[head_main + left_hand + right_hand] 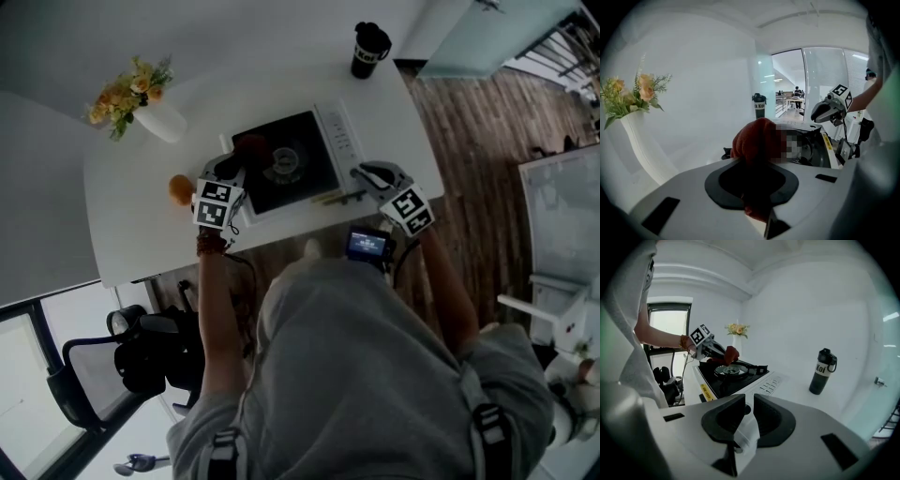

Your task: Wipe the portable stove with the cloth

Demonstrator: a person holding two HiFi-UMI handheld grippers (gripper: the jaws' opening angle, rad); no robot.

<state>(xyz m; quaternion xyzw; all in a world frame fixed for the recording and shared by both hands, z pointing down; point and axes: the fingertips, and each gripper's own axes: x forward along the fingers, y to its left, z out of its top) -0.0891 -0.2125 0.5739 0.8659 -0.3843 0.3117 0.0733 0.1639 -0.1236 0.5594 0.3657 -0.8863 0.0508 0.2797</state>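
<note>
Left gripper (751, 161), closest to its own camera: jaws clamped on one red cloth (757, 136), held at the far left corner of the one portable stove (314, 186). Right gripper (746, 401): jaws together, nothing gripped, just beside the stove's right edge. Only the head view shows one orange round item (180, 189) by the left gripper; only the right gripper view shows the burner (727, 370) clearly. Also counted: one dark bottle (369, 49), one vase of flowers (141, 108).
</note>
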